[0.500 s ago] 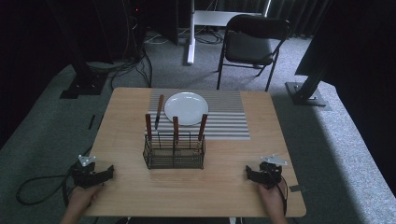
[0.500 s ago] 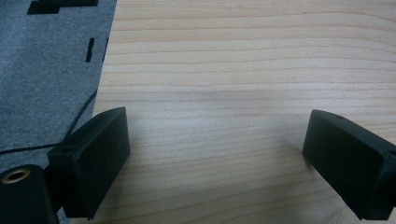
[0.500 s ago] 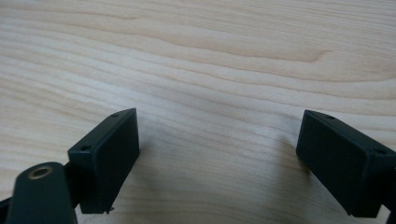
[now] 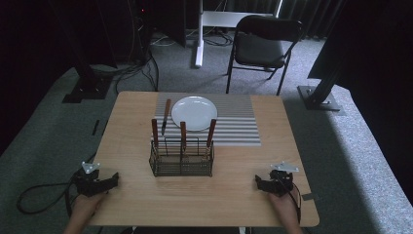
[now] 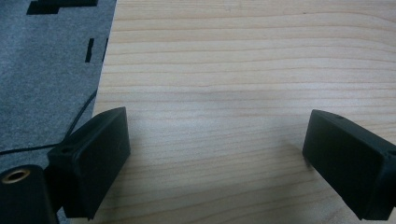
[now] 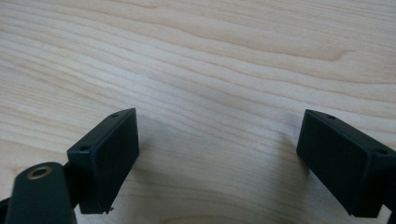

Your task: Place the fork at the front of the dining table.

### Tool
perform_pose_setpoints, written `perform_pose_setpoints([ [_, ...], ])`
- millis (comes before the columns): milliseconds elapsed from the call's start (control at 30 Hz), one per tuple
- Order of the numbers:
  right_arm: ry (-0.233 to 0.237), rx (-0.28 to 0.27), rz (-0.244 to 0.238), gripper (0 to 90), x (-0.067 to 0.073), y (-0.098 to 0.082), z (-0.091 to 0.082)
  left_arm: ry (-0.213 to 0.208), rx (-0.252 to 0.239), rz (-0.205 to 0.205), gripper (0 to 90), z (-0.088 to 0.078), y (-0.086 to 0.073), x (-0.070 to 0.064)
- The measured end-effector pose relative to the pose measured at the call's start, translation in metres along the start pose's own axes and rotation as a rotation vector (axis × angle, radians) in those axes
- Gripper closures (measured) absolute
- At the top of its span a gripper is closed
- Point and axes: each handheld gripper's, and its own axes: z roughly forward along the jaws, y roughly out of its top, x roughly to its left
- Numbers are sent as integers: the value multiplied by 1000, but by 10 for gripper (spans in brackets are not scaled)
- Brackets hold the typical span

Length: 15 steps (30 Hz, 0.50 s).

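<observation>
Both my jaws stand wide apart and empty: left gripper [image 4: 113, 179] and right gripper [image 4: 258, 184] rest at the near corners of the wooden tabletop [image 4: 136, 204]. Between them stands a wire caddy [image 4: 181, 165] of wooden-handled cutlery [image 4: 183, 132] (light, stiff; I'd judge the handles the place to grip). Beyond: plate [image 4: 194, 113], striped mat [image 4: 238, 126], grey carpet, folding chair [image 4: 260, 46].

The three utensils' [image 4: 183, 130] lower ends are hidden inside the wire caddy [image 4: 181, 163]. Both forearms are cut off at the high view's bottom edge.
</observation>
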Motion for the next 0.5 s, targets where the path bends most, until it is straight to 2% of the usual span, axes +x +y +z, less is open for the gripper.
perform_pose_setpoints([
  [300, 0, 36, -2, 124, 4, 2, -2, 0, 0, 0, 73, 0, 0, 0],
  [500, 14, 72, -21, 127, 9, 4, -5, 0, 0, 0, 73, 0, 0, 0],
])
